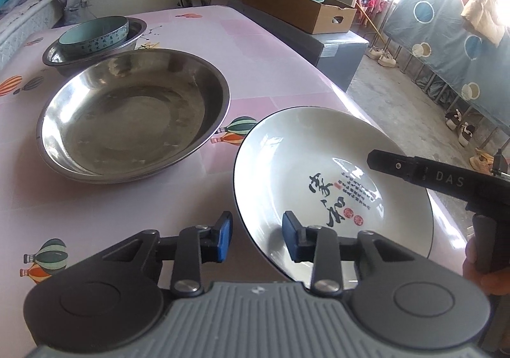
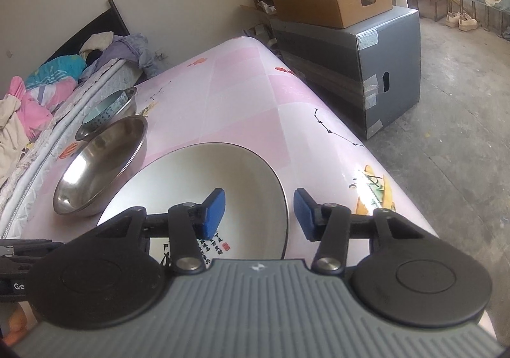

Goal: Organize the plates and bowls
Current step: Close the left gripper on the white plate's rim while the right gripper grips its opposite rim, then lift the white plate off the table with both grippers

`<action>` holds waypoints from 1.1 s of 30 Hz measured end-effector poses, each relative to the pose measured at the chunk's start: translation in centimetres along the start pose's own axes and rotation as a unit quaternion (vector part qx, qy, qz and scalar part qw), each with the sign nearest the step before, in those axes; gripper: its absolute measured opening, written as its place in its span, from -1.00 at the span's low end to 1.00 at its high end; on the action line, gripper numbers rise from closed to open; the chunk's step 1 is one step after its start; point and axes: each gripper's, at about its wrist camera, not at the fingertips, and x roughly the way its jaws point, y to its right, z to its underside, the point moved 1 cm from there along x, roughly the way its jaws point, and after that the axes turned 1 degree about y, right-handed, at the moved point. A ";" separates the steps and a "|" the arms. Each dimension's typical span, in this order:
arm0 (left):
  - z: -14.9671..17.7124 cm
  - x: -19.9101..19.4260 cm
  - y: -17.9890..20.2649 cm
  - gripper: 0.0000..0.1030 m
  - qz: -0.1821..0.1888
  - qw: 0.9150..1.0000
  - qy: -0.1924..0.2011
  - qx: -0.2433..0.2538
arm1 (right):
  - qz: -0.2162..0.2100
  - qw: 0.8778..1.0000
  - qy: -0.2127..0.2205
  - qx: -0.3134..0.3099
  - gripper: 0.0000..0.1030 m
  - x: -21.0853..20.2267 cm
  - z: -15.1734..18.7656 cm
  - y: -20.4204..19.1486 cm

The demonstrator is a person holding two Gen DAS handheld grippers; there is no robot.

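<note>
The left gripper [image 1: 257, 238] straddles the near-left rim of the white ceramic plate [image 1: 318, 166], its 2 blue pads apart, not pressing. The right gripper [image 2: 259, 214] straddles the opposite rim, also spread. Beyond the left gripper sits a large steel basin [image 1: 134, 112]; farther, a teal bowl [image 1: 95, 34] nests in a steel bowl [image 1: 135, 31].

place: home bedroom | signs: bed [image 2: 47, 93] heaped with clothes [image 2: 38, 87] | pink-clothed table [image 2: 242, 96] | boxes [image 2: 347, 71] | shoes [image 1: 462, 128] along concrete floor [image 2: 462, 135] | curtain [image 1: 446, 39]
</note>
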 end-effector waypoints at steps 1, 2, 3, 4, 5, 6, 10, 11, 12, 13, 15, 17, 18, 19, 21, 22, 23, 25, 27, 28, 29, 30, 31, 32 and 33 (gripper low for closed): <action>0.0 0.0 0.1 -0.40 0.001 1.000 0.000 0.001 | -0.001 1.000 -0.001 -0.001 -0.18 0.1 0.0 0.0; -0.1 0.0 0.1 -0.45 0.002 1.000 0.000 0.001 | -0.001 1.000 -0.002 -0.002 -0.26 0.1 0.0 0.0; -0.1 0.1 0.2 -0.45 0.001 1.000 0.000 0.002 | -0.002 1.000 -0.002 -0.002 -0.28 0.1 0.0 0.0; -0.1 0.1 0.3 -0.45 -0.001 1.000 0.000 0.003 | -0.003 1.000 -0.003 -0.002 -0.30 0.1 0.0 0.0; -0.1 0.1 0.3 -0.45 -0.001 1.000 0.000 0.003 | -0.004 1.000 -0.004 -0.001 -0.31 0.1 0.0 0.0; -0.1 0.1 0.3 -0.45 -0.001 1.000 0.001 0.002 | -0.003 1.000 -0.004 -0.003 -0.32 0.0 0.1 0.2; -0.2 0.0 0.3 -0.46 -0.002 1.000 0.000 0.003 | -0.001 1.000 -0.005 -0.005 -0.36 0.0 0.0 0.2; -0.1 0.0 0.3 -0.46 -0.002 1.000 0.000 0.003 | -0.002 1.000 -0.006 -0.004 -0.36 0.0 0.0 0.2; -0.1 0.0 0.2 -0.46 -0.002 1.000 0.000 0.003 | -0.002 1.000 -0.007 -0.004 -0.36 0.0 -0.1 0.2; -0.1 0.0 0.1 -0.46 -0.003 1.000 0.000 0.002 | -0.002 1.000 -0.008 -0.003 -0.36 0.0 -0.1 0.2; -0.1 0.0 -0.1 -0.46 -0.005 1.000 -0.001 0.001 | -0.003 1.000 -0.013 -0.005 -0.35 0.0 -0.1 0.1; 0.0 -0.2 -0.3 -0.46 -0.006 1.000 -0.002 0.000 | -0.007 1.000 -0.017 -0.004 -0.35 -0.2 -0.1 0.1; 0.0 -0.2 -0.4 -0.46 -0.006 1.000 -0.002 0.000 | -0.008 1.000 -0.020 -0.005 -0.35 -0.2 0.0 0.0; 0.1 -0.3 -0.5 -0.46 -0.006 1.000 -0.003 0.000 | -0.009 1.000 -0.022 -0.007 -0.34 -0.3 0.1 -0.1; 0.2 -0.5 -0.5 -0.46 -0.007 1.000 -0.003 0.002 | -0.010 1.000 -0.025 -0.009 -0.34 -0.4 0.2 -0.3; 0.3 -0.6 -0.6 -0.46 -0.007 1.000 -0.004 0.002 | -0.011 1.000 -0.027 -0.011 -0.33 -0.6 0.3 -0.4; 0.4 -0.6 -0.7 -0.44 -0.007 1.000 -0.004 0.003 | -0.011 0.999 -0.029 -0.012 -0.32 -0.6 0.4 -0.5; 0.6 -0.8 -0.9 -0.43 -0.006 1.000 -0.006 0.003 | -0.011 0.999 -0.032 -0.014 -0.32 -0.9 0.7 -0.9; 0.8 -1.0 -1.2 -0.43 -0.007 1.000 -0.007 0.002 | -0.012 0.999 -0.035 -0.016 -0.32 -1.0 0.9 -1.3; 0.9 -1.2 -1.3 -0.43 -0.007 1.000 -0.007 0.000 | -0.012 0.999 -0.037 -0.018 -0.32 -1.1 1.0 -1.5; 1.0 -1.3 -1.5 -0.42 -0.007 1.000 -0.008 -0.002 | -0.013 0.999 -0.038 -0.020 -0.32 -1.2 1.2 -1.7; 1.1 -1.5 -1.7 -0.42 -0.007 1.000 -0.009 -0.003 | -0.014 0.999 -0.040 -0.021 -0.32 -1.3 1.3 -1.8; 1.2 -1.7 -1.9 -0.41 -0.007 1.000 -0.009 -0.005 | -0.014 0.999 -0.041 -0.023 -0.32 -1.4 1.4 -2.1; 1.4 -1.9 -2.1 -0.41 -0.008 1.000 -0.009 -0.006 | -0.015 0.999 -0.043 -0.026 -0.31 -1.5 1.6 -2.3; 1.5 -2.1 -2.3 -0.41 -0.009 1.000 -0.010 -0.008 | -0.016 0.998 -0.046 -0.028 -0.31 -1.5 1.7 -2.6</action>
